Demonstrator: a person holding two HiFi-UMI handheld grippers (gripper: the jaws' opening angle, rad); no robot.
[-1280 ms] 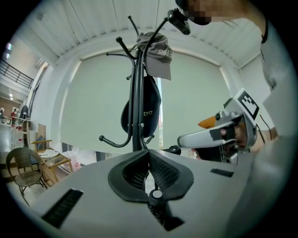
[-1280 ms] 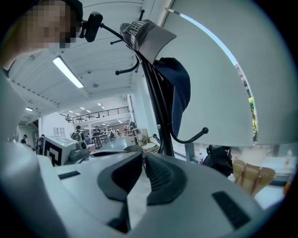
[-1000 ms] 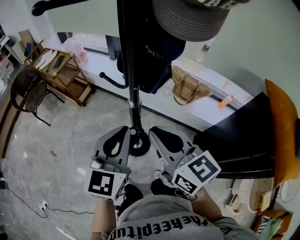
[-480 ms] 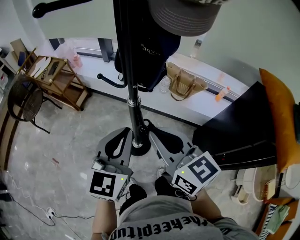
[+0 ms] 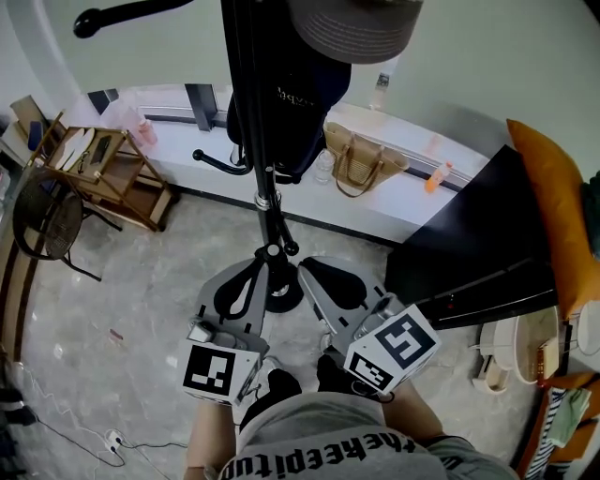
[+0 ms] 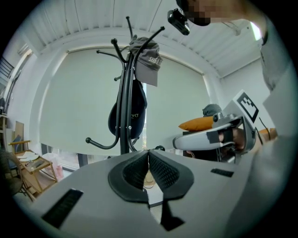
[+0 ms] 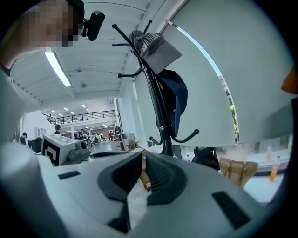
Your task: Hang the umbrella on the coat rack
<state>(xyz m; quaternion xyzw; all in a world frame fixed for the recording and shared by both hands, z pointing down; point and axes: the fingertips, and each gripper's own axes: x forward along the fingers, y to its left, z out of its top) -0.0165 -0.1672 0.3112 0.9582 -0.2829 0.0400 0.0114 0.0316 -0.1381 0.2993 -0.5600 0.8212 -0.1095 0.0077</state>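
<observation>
A black coat rack [image 5: 258, 141] stands straight ahead, its base partly behind my grippers. A grey cap [image 5: 352, 28] sits on top of it and a dark navy bag [image 5: 300, 103] hangs from an upper hook. A curved lower hook [image 5: 223, 161] is bare. I see no umbrella in any view. My left gripper [image 5: 265, 255] points level at the pole [image 6: 123, 116] with its jaws shut on nothing [image 6: 148, 152]. My right gripper [image 5: 302, 264] is beside it, jaws all but together and empty [image 7: 142, 155]. The cap [image 7: 153, 46] and bag [image 7: 179, 102] show above it.
A woven handbag [image 5: 361, 169] and a bottle stand on the low window ledge behind the rack. At the left are a wooden folding stand [image 5: 112, 159] and a black chair [image 5: 52, 202]. At the right is a black table [image 5: 478, 253] with an orange cushion [image 5: 553, 216].
The head view has shifted a little, so the room has slid across the picture. Both grippers keep their place and their jaws are unchanged.
</observation>
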